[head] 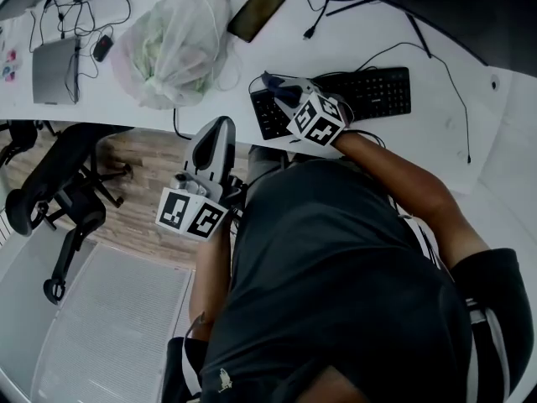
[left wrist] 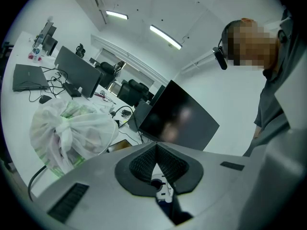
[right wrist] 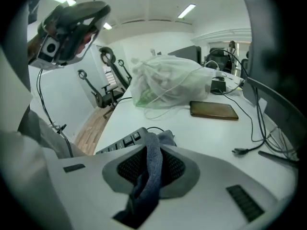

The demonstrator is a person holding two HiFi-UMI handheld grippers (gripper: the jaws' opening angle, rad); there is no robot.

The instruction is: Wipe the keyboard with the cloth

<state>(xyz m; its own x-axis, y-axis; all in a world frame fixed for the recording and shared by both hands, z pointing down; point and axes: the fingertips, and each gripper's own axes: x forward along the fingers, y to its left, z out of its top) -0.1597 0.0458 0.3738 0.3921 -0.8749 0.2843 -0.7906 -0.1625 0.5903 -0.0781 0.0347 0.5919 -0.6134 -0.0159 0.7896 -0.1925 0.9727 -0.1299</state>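
Right hand-held gripper [right wrist: 151, 150] pinches cloth [right wrist: 152, 178] over keyboard [head: 379, 92]

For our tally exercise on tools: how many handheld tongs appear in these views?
2. The left tongs, shut and empty, are at the near edge of the desk. The right tongs, shut on the cloth, are over the keyboard. None seems hidden.

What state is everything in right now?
Keyboard: flat on the desk.
Cloth: bunched, pinched between jaws.
Right gripper: shut on the cloth, over the keyboard's left end.
Left gripper: shut, empty.
Bag: tied shut.
Phone: screen dark.
Laptop: closed.
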